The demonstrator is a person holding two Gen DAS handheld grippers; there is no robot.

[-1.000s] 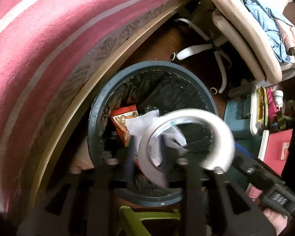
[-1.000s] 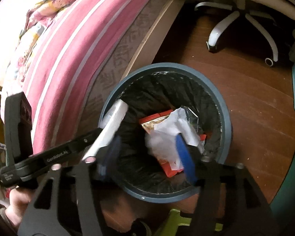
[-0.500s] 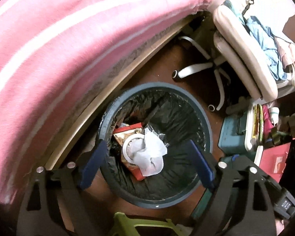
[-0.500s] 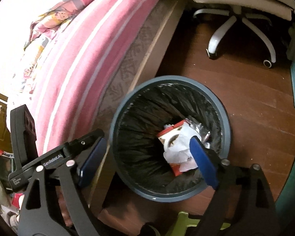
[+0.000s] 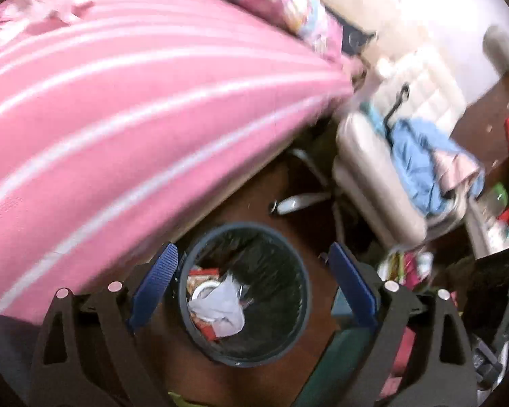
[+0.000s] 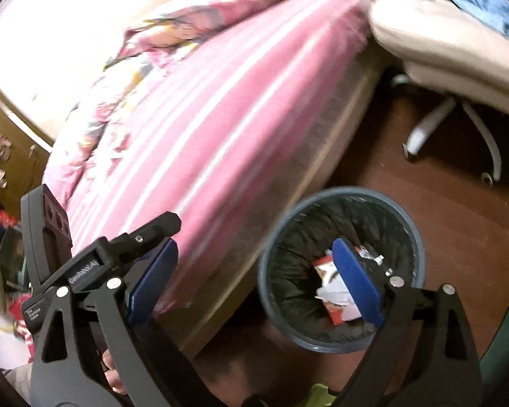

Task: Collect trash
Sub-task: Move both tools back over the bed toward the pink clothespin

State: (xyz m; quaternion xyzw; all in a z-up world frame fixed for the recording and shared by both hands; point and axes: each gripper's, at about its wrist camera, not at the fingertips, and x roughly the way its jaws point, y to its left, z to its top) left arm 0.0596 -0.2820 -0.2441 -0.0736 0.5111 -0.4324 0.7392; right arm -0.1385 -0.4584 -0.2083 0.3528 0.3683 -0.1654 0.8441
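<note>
A round dark-blue trash bin (image 5: pixel 302 332) with a black liner stands on the wooden floor beside the bed; it also shows in the right wrist view (image 6: pixel 420 237). Inside lie a tape roll (image 5: pixel 200 290), crumpled white paper (image 5: pixel 220 308) and a red wrapper (image 5: pixel 203 273); the paper (image 6: pixel 332 293) and wrapper (image 6: pixel 322 264) also show in the right wrist view. My left gripper (image 5: pixel 251 285) is open and empty, high above the bin. My right gripper (image 6: pixel 254 281) is open and empty, above the bin's left side; the left gripper's body (image 6: pixel 85 261) shows to its left.
A bed with a pink striped cover (image 5: pixel 118 108) fills the left of both views. A white office chair (image 5: pixel 373 176) draped with blue clothes stands behind the bin. Boxes and clutter (image 5: pixel 485 224) lie at right. A green stool (image 6: pixel 319 393) is just below.
My left gripper let go of the tape roll, which fell into the bin, and my right gripper dropped the white paper. Both grippers opened and rose away from the bin.
</note>
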